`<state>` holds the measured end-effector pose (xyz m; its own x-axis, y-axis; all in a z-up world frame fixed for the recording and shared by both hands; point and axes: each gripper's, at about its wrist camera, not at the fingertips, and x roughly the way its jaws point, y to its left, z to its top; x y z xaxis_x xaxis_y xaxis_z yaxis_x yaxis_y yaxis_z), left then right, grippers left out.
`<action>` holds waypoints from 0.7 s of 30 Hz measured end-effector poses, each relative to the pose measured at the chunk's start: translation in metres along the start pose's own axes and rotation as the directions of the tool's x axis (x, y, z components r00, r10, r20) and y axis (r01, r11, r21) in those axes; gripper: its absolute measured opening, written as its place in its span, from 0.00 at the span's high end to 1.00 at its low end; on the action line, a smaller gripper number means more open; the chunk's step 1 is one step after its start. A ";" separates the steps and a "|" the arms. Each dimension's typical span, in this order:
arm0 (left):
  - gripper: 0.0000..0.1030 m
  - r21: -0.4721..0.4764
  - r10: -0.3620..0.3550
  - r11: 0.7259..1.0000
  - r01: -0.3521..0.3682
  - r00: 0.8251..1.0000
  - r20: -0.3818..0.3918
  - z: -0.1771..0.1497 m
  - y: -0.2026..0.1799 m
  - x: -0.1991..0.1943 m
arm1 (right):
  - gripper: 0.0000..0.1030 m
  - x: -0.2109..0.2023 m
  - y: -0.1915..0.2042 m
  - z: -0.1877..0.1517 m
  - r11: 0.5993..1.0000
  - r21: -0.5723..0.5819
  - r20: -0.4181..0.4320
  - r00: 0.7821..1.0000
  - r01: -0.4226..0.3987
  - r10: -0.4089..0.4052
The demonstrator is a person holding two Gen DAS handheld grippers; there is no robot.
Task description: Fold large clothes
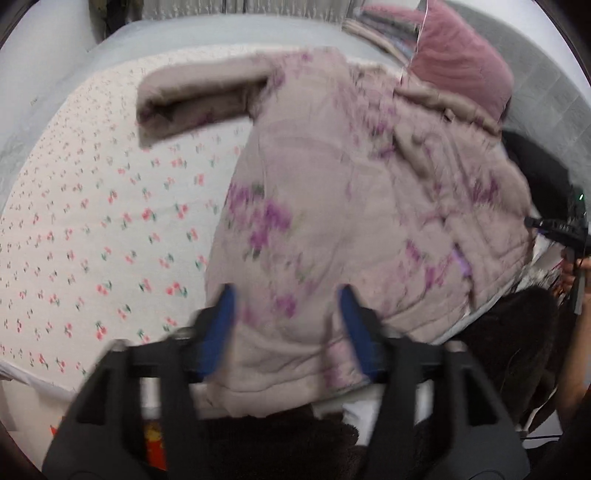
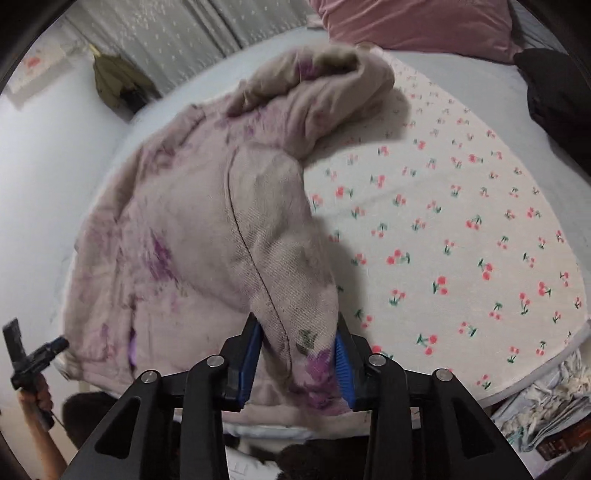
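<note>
A pale pink padded jacket with purple flowers (image 1: 351, 206) lies on a bed with a cherry-print sheet (image 1: 92, 229). One sleeve (image 1: 192, 99) sticks out to the far left. My left gripper (image 1: 288, 314) is open, its blue pads either side of the jacket's near hem, above the cloth. In the right wrist view my right gripper (image 2: 299, 354) is shut on the jacket's other sleeve (image 2: 273, 243) near its cuff and holds it lifted over the jacket body (image 2: 155, 229).
A pink pillow (image 1: 461, 55) lies at the head of the bed, also seen in the right wrist view (image 2: 417, 26). A dark garment (image 2: 554, 96) lies at the far right. Grey curtains (image 2: 177, 33) hang behind. The bed's near edge (image 2: 535, 373) borders clutter on the floor.
</note>
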<state>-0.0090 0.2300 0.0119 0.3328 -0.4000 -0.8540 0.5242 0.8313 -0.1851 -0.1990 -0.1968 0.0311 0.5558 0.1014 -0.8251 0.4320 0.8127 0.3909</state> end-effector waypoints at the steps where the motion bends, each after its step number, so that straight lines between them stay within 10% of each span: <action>1: 0.23 -0.001 0.008 1.000 -0.008 0.999 0.037 0.008 0.004 -0.007 | 0.55 -0.006 0.000 0.003 1.000 -0.003 0.022 1.000 0.007 -0.007; 8: 0.14 0.043 0.163 0.984 -0.174 0.969 0.183 0.074 0.021 -0.007 | 0.27 -0.059 0.029 0.050 0.993 -0.066 0.254 0.964 0.096 -0.076; 13: 0.13 -0.079 0.219 0.975 -0.209 0.961 0.166 0.130 0.059 0.043 | 0.26 -0.039 0.053 0.087 0.990 -0.112 0.230 0.972 0.084 -0.057; 18: 0.13 -0.083 0.400 0.916 -0.393 0.909 0.114 0.161 0.102 0.104 | 0.26 -0.007 0.062 0.121 0.970 -0.161 0.215 0.966 0.183 -0.147; 21: 0.13 -0.184 0.364 0.919 -0.350 0.930 0.053 0.163 0.139 0.132 | 0.26 0.016 0.046 0.149 0.952 -0.155 0.218 0.949 0.263 -0.227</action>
<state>0.2356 0.2300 -0.0468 0.5418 -0.0894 -0.8357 0.2212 0.9744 0.0392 -0.0642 -0.2436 0.0970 0.5846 -0.2129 -0.7829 0.4471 0.8898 0.0919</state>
